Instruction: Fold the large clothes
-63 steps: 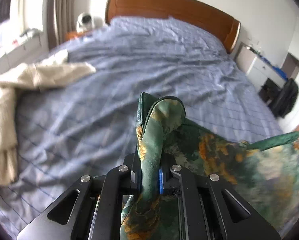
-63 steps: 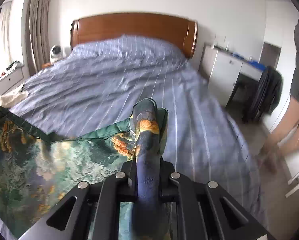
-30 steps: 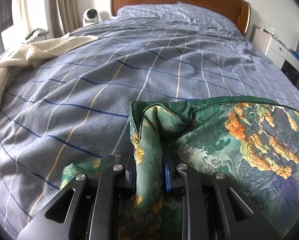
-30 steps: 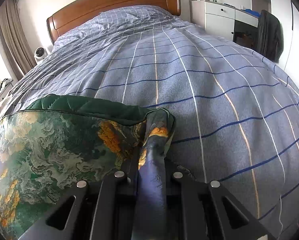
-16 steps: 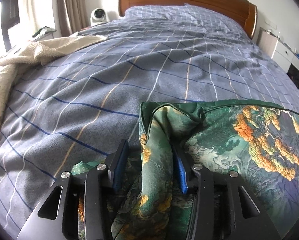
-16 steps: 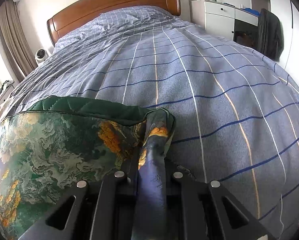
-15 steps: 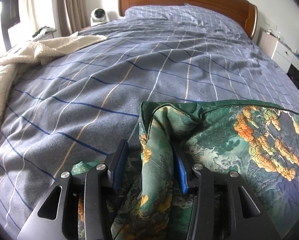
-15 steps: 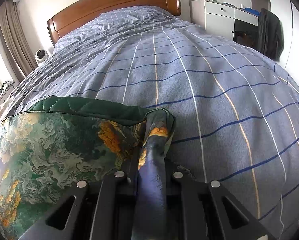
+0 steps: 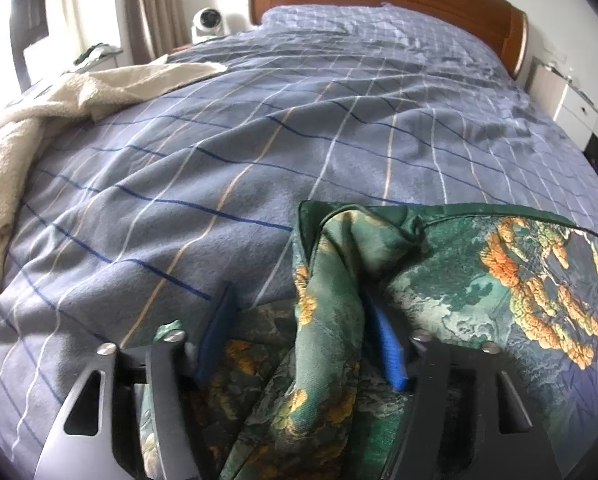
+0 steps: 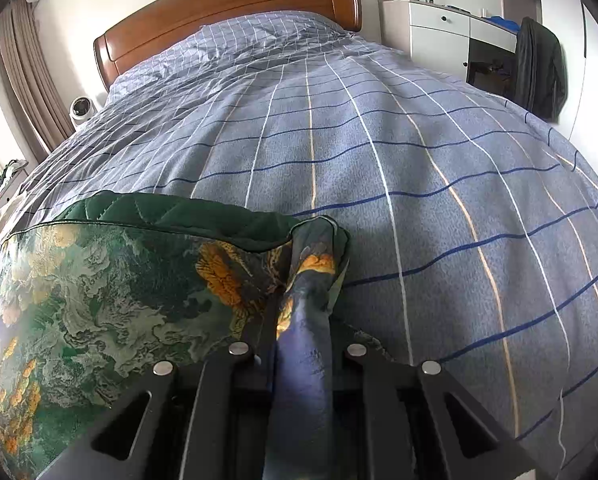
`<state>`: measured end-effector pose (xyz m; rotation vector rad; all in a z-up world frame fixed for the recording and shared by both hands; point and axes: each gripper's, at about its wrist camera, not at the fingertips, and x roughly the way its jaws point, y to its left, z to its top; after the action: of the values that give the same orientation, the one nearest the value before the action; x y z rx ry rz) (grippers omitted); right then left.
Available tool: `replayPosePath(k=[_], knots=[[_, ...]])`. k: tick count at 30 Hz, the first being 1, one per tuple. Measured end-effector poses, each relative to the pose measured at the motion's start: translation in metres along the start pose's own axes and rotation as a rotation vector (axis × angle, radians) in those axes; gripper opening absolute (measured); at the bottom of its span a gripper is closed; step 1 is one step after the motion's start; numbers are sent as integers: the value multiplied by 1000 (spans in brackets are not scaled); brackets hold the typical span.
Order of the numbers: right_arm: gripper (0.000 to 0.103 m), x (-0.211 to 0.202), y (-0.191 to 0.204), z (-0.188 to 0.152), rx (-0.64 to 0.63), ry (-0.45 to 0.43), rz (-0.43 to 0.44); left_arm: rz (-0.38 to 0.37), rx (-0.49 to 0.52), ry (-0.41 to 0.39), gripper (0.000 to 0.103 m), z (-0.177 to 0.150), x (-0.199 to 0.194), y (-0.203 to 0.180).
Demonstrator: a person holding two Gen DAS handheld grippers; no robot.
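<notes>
Left hand-held gripper (image 9: 299, 340) w/ jaws apart, corner loose btwn them, right hand-held gripper (image 10: 303, 320) clamped on other corner of green printed garment (image 10: 99, 300), folded edge laid on bed (image 10: 419, 160) toward 12 o'clock; fold-laying step, next prob release right & smooth.

Home bedroom; bed (image 10: 379, 152), wooden headboard (image 10: 227, 4), curtains (image 10: 31, 68).

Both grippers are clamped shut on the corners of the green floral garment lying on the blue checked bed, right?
Not quite. The left gripper is open: in the left wrist view its blue pads stand apart, with the green floral garment bunched loosely between them. The right gripper is shut on its corner, as the right wrist view shows. The garment does lie on the blue checked bed.
</notes>
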<state>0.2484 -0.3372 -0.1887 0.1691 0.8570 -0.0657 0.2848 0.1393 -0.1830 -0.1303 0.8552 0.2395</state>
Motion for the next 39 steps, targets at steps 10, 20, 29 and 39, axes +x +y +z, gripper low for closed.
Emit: replayPosePath(k=[10,20,29,39], knots=[[54,-89,-16,27,18,-152,-29,-205,154,-154,97,-4,-129,3],[54,-108,114,30,-133,-45,286,-399,374,-4,98,-22,-122,-162],[54,-73,53,-22,-154,5,42,-170,319,17,98,-23,-82,-82],[54,-59,23,-44,-136,-75,80,-225,-22,44,103,-30,-42,30]])
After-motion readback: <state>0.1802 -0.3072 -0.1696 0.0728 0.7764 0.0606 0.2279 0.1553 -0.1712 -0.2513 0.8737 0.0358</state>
